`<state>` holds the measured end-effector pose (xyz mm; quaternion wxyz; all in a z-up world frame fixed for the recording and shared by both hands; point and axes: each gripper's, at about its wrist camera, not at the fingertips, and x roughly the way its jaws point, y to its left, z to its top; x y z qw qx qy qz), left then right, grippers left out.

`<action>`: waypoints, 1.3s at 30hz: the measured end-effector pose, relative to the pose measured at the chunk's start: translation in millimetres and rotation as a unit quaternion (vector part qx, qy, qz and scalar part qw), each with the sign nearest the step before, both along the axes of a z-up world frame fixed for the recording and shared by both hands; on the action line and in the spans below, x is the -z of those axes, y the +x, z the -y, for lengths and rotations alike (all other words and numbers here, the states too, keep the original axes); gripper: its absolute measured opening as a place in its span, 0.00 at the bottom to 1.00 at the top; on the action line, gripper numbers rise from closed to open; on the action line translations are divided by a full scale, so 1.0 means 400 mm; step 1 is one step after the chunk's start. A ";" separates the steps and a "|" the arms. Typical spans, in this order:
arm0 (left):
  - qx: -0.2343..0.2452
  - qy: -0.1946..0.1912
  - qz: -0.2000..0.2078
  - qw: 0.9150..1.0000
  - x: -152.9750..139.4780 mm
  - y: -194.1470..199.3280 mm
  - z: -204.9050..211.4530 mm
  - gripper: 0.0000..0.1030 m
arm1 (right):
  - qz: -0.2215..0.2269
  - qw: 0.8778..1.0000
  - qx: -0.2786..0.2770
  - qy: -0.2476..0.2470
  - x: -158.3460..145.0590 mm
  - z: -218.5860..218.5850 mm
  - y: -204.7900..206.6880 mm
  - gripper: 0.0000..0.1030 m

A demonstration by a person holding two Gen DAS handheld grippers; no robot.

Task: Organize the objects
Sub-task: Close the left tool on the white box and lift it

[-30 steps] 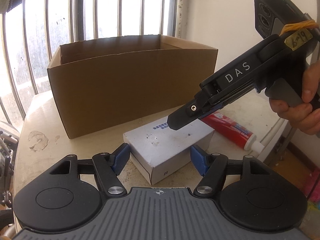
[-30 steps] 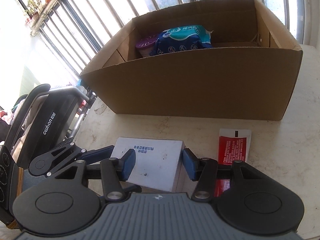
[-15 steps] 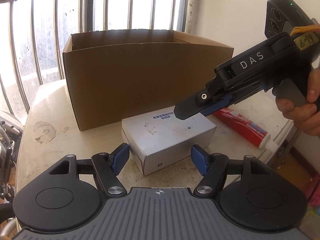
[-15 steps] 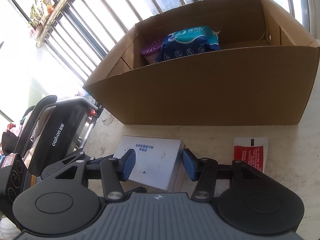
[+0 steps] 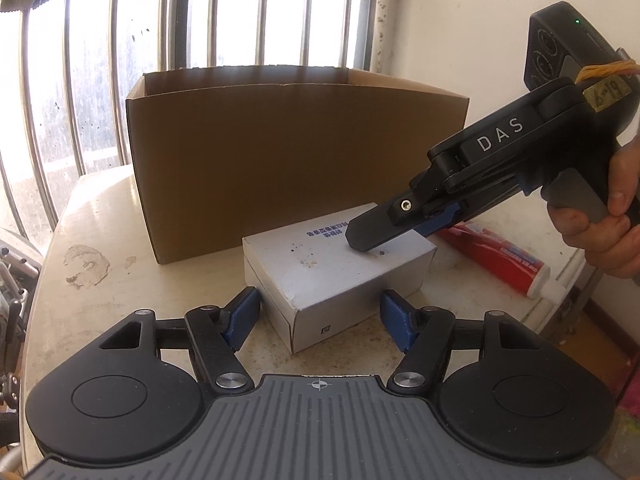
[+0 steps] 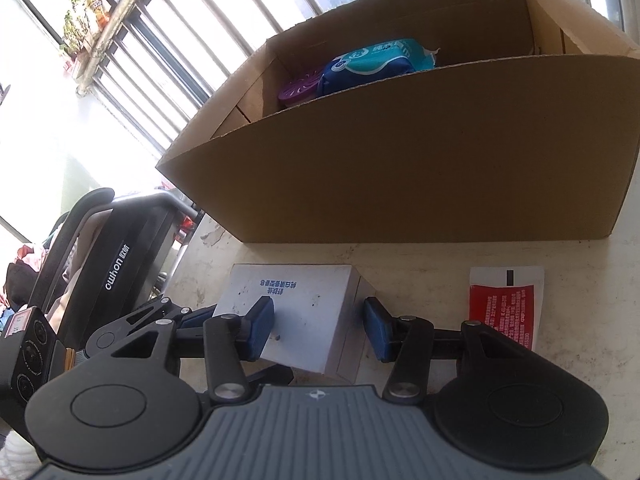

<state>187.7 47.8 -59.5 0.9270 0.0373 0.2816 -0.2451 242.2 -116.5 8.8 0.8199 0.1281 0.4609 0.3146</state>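
Note:
A white carton (image 5: 340,268) with blue print lies flat on the table in front of the open cardboard box (image 5: 296,160). My left gripper (image 5: 320,316) straddles the carton's near corner. Its jaws are closing, with a gap on each side. My right gripper (image 5: 372,236), held in a hand, hangs just over the carton's top from the right. In the right wrist view the right gripper (image 6: 318,328) is closing too. One pad is over the white carton (image 6: 304,312) and the other is off its right side. A red toothpaste tube (image 5: 496,256) lies to the right.
The cardboard box (image 6: 400,168) holds a blue-teal pack (image 6: 376,64) and a purple round thing (image 6: 298,90). The toothpaste tube (image 6: 504,308) lies right of the carton. A black exercise machine (image 6: 116,264) stands past the table's left edge. Window bars run behind.
The right gripper has sunk closer to the carton's top and the carton looks larger in its view. Both pairs of jaws have narrowed slightly. The carton lies where it was.

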 end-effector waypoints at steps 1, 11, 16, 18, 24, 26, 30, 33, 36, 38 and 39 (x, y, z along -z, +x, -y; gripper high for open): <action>-0.003 -0.004 -0.001 1.000 0.001 0.001 -0.001 0.63 | 0.003 1.000 0.000 0.001 0.000 0.001 -0.002 0.51; -0.009 -0.019 0.009 1.000 -0.021 -0.027 0.009 0.63 | 0.052 0.999 0.005 -0.010 -0.038 0.008 -0.055 0.51; -0.004 -0.014 0.021 1.000 -0.046 -0.052 0.026 0.63 | 0.076 0.997 0.012 -0.018 -0.066 0.018 -0.093 0.51; -0.001 -0.011 0.033 0.999 -0.059 -0.066 0.033 0.63 | 0.076 0.997 0.016 -0.009 -0.076 0.032 -0.105 0.51; 0.010 -0.016 0.065 0.998 -0.125 -0.103 0.056 0.63 | 0.083 0.995 0.031 0.039 -0.107 0.089 -0.138 0.51; 0.014 -0.008 0.077 0.997 -0.142 -0.114 0.066 0.63 | 0.091 0.994 0.032 0.045 -0.125 0.100 -0.148 0.51; 0.012 -0.020 0.077 0.997 -0.181 -0.117 0.083 0.63 | 0.117 0.992 0.036 0.040 -0.170 0.111 -0.169 0.51; 0.012 -0.012 0.090 0.996 -0.221 -0.111 0.103 0.63 | 0.142 0.989 0.036 0.033 -0.212 0.115 -0.180 0.51; 0.016 -0.011 0.099 0.995 -0.266 -0.088 0.116 0.63 | 0.159 0.986 0.037 0.027 -0.255 0.120 -0.176 0.52; 0.015 -0.028 0.092 0.995 -0.294 -0.059 0.113 0.63 | 0.174 0.984 0.033 0.018 -0.295 0.122 -0.164 0.52; 0.016 -0.031 0.091 0.995 -0.304 -0.041 0.112 0.63 | 0.179 0.983 0.033 0.017 -0.311 0.123 -0.152 0.52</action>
